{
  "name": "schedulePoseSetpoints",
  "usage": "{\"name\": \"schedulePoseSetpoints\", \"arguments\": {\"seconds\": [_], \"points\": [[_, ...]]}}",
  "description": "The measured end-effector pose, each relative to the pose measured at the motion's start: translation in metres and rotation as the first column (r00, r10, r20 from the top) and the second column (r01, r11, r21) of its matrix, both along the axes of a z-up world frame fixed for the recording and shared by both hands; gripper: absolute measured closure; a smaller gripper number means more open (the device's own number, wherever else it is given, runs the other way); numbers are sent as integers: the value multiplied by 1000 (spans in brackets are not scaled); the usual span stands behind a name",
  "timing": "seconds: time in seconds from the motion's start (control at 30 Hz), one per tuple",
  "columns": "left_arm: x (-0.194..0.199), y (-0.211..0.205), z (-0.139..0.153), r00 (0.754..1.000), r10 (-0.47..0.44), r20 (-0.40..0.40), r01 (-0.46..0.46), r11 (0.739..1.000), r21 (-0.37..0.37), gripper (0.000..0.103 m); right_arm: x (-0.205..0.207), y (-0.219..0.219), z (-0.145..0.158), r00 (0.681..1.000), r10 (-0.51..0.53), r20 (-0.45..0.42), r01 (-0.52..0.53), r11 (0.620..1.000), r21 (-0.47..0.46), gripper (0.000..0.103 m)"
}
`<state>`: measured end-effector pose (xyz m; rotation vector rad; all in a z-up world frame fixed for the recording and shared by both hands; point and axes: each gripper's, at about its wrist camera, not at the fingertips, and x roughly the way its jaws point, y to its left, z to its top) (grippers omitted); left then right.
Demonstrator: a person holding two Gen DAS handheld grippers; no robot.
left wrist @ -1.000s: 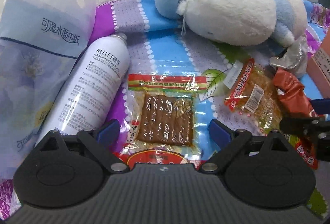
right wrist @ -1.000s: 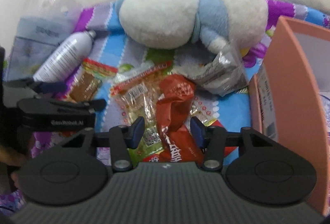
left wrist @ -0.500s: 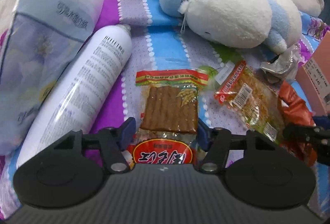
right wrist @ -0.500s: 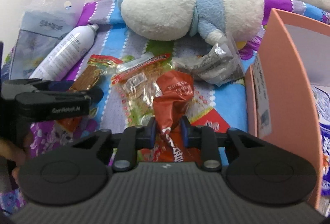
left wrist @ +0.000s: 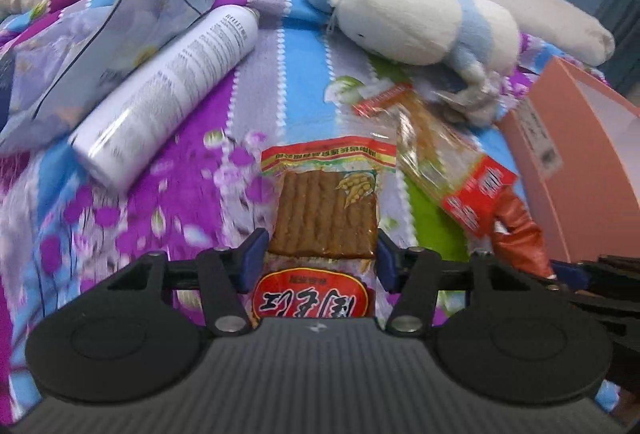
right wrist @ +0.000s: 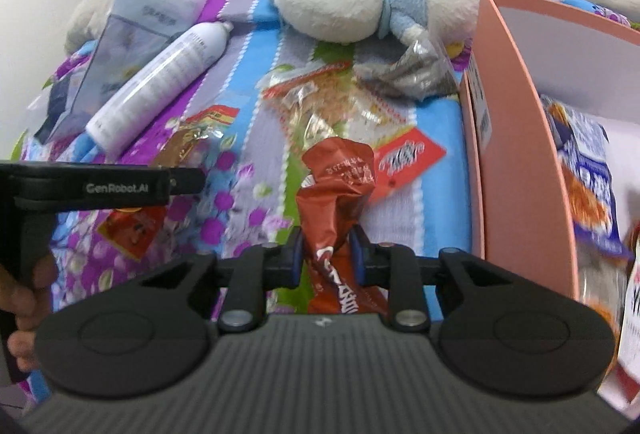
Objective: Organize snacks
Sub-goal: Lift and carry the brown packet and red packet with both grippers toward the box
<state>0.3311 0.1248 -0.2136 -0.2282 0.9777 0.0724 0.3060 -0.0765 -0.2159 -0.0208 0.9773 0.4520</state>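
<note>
My left gripper (left wrist: 318,262) is shut on a clear packet of brown tofu strips (left wrist: 326,218) and holds it above the flowered blanket. My right gripper (right wrist: 326,254) is shut on a crumpled red-brown snack bag (right wrist: 336,190), lifted beside the pink box (right wrist: 516,154). The box holds several snack packs (right wrist: 588,178). A clear packet with red trim (left wrist: 440,158) and a silver packet (right wrist: 408,74) lie on the blanket. The left gripper also shows in the right wrist view (right wrist: 100,188).
A white spray can (left wrist: 172,90) and a pale tissue pack (left wrist: 120,30) lie at the left. A white and blue plush toy (left wrist: 408,14) lies at the back. The pink box wall (left wrist: 580,170) stands at the right.
Both grippers closed on their packets and lifted them. The left one carried the tofu packet up and to the right; the right one raised the red-brown bag toward the pink box.
</note>
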Motion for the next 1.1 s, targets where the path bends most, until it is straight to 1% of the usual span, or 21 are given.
{"name": "schedulePoseSetpoints", "arguments": {"seconds": [0.07, 0.13, 0.27, 0.4, 0.57, 0.7, 0.9, 1.1], "points": [[-17, -5, 0, 1000, 9, 10, -9, 1000, -3, 42, -14, -2, -1, 1000, 5, 18, -5, 1000, 8, 76], [-34, -10, 1, 1000, 18, 20, -17, 1000, -9, 42, -28, -4, 0, 999, 6, 40, -6, 1000, 9, 78], [-70, -24, 11, 998, 33, 49, -33, 999, -15, 42, -57, -11, 3, 997, 1, 71, -2, 1000, 13, 78], [-102, -34, 25, 996, 41, 79, -40, 999, -17, 42, -84, -18, 6, 997, -2, 83, 0, 1000, 23, 79], [-134, -46, 34, 994, 37, 102, -34, 999, -29, 42, -110, -31, 9, 994, -19, 105, 16, 999, 36, 79], [-153, -54, 39, 993, 29, 116, -26, 999, -30, 42, -125, -39, 8, 993, -43, 112, 36, 997, 68, 79], [-171, -60, 46, 991, 31, 127, -27, 999, -33, 42, -144, -42, 4, 994, -42, 105, 34, 996, 77, 78], [-184, -65, 50, 991, 32, 127, -27, 999, -43, 42, -154, -45, 5, 992, -47, 114, 37, 995, 87, 78]]}}
